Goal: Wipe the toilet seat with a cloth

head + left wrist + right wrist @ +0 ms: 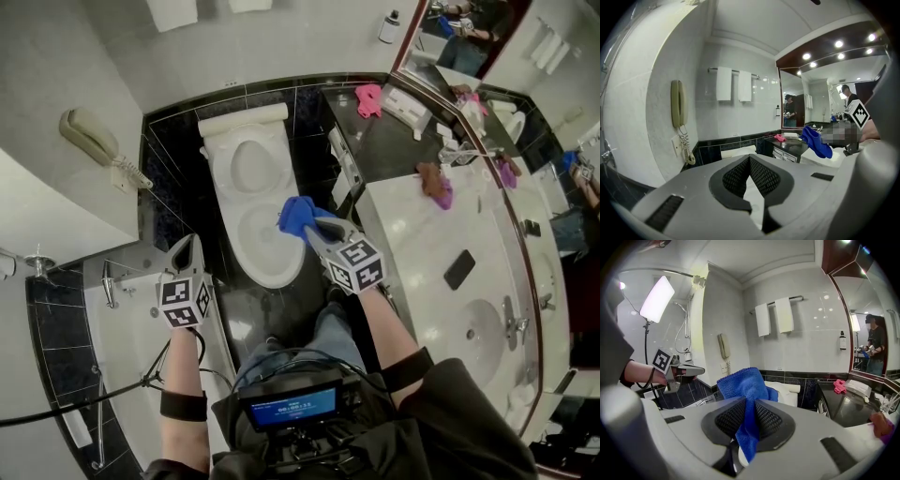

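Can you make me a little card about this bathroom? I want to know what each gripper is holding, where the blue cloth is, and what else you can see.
place: bathroom, seen from above
left gripper: jaws shut, nothing in them
right gripper: jaws shut on the blue cloth
where the cloth is: held over the toilet seat; cannot tell if it touches
also there: pink cloth on the dark counter, wall phone

We see bright, sharp pictures. Ceiling spotlights (839, 44) and light panel (657, 299) blown white. Gripper views fisheye-bent, corners black. Sheen on countertop (417, 230).
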Demonstrator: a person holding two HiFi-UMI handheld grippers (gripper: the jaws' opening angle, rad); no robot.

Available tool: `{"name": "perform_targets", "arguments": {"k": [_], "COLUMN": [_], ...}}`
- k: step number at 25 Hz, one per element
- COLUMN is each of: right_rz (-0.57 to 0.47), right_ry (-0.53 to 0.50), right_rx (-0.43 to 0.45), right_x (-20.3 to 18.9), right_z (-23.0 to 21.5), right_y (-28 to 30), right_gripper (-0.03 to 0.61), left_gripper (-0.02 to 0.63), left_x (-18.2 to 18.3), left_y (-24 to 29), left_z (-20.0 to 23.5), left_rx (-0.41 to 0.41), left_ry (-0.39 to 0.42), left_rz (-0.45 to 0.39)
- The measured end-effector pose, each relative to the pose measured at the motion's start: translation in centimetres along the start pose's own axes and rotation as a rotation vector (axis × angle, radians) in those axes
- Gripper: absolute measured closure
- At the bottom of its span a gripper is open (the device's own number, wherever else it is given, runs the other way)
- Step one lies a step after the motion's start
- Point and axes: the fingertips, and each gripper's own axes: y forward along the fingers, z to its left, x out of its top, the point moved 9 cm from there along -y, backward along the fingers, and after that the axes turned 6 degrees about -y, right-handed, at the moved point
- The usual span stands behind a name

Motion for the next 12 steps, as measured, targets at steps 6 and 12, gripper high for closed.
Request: {"name": "perform_targets", "arguments": {"k": [6,12], "right_rz": [-0.013,-0.023], "right_ry": [0.014,0.004], "right_rx": [0.056,0.130], "right_x": [0.2,0.8], "right_z": [-2.5,-7.6], "right_y": [1.8,5.4], "right_gripper": [0.499,0.499], "left_gripper": [0.614,0.614], "left_x": [0.3,1.6], "left_y": [2.3,7.5], "left_z": [-0.9,-3.0], "left_rx": [0.040,0.091], "left_ry": [-0.012,-0.034], "left_rz": [0.020,0.038]}}
